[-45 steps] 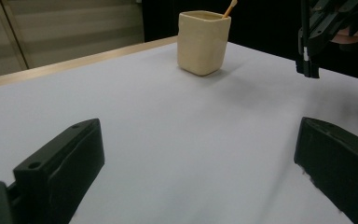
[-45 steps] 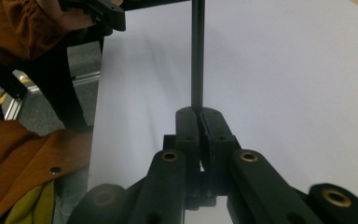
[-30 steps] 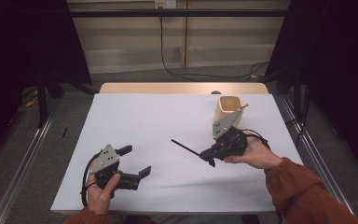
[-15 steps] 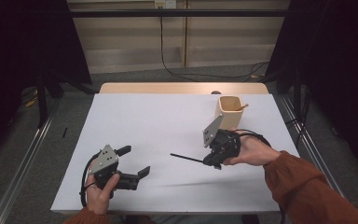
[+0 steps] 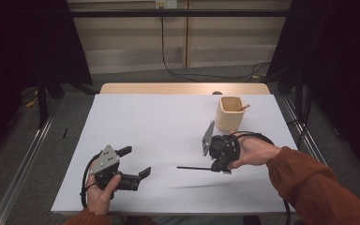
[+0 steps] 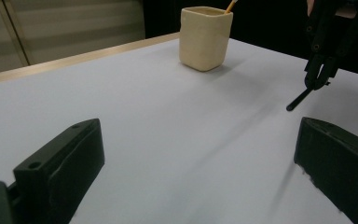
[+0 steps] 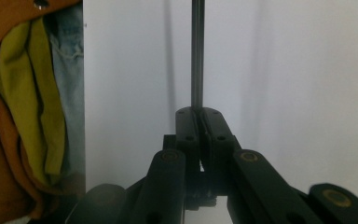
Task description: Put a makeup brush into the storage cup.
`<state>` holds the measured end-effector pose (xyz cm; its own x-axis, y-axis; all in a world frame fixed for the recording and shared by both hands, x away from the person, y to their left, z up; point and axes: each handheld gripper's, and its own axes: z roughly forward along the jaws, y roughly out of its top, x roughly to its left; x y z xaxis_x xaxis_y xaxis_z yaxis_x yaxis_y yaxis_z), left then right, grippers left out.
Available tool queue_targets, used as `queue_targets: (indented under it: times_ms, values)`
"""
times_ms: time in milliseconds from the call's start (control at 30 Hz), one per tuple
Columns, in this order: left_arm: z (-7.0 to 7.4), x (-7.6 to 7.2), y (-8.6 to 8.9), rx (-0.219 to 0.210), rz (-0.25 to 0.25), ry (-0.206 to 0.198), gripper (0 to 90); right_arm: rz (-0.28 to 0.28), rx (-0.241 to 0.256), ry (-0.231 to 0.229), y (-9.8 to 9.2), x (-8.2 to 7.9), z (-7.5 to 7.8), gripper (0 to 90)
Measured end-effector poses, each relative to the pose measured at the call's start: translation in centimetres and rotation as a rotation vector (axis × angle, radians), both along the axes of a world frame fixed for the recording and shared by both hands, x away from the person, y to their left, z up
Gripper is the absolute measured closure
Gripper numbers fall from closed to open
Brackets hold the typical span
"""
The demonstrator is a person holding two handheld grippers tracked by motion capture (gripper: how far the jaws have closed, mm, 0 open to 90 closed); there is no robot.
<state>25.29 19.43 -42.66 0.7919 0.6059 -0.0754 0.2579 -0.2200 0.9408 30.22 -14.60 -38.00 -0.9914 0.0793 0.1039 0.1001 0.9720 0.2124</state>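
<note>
Two grippers work over the white table (image 5: 168, 122). High view: the right gripper (image 5: 215, 167) is clamped on one end of a thin black rod (image 5: 194, 167), held level above the sheet near the cream cup (image 5: 228, 113); the left gripper (image 5: 136, 164) is spread wide, holding nothing, near the front edge.

Left gripper view: the rod (image 6: 299, 99) angles down toward the surface, with the cup (image 6: 204, 37), a stick in it, behind.

Right gripper view: jaws pinch the rod (image 7: 197, 56) at its end only. Risk: so short a hold may let the rod pivot or slip. The surface is smooth and white; the surrounding room is dark, with floor cables.
</note>
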Motion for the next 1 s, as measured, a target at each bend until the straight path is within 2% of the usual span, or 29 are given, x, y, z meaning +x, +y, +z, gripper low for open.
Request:
queue_targets:
  times_ms: [133,167,300,467,600,700,800,900,1000]
  values:
    - [0.1,0.0,0.1,-0.002,-0.001,0.0,1.5,0.019,-0.029,0.002,0.2,-0.1,-0.2,86.2]
    - [0.1,0.0,0.1,0.006,-0.002,0.001,1.5,0.027,-0.046,0.009,0.4,-0.2,-0.3,86.2]
    - [0.4,0.0,0.2,0.023,0.011,0.001,1.5,0.032,-0.059,0.012,0.5,-0.2,-0.5,86.1]
    - [1.3,-0.2,0.8,-0.018,-0.005,0.001,1.5,0.019,-0.019,0.013,0.2,-0.1,-0.4,86.2]
    - [2.1,0.1,1.3,-0.077,-0.014,0.012,1.5,0.015,-0.007,0.019,0.0,-0.1,-0.3,86.1]
    - [2.6,0.3,1.6,-0.067,-0.006,0.001,1.5,0.012,0.002,0.011,-0.1,-0.2,-0.1,86.1]
    - [3.2,0.6,2.1,-0.087,0.0,-0.004,1.5,0.011,0.01,0.01,-0.3,-0.1,-0.1,86.1]
    - [3.9,1.1,2.1,-0.075,-0.002,-0.001,1.7,0.005,0.016,0.007,-0.4,0.1,-0.2,86.1]
    - [4.0,1.4,1.7,-0.065,-0.04,0.002,2.1,0.006,0.013,0.013,-0.3,0.1,-0.4,86.1]
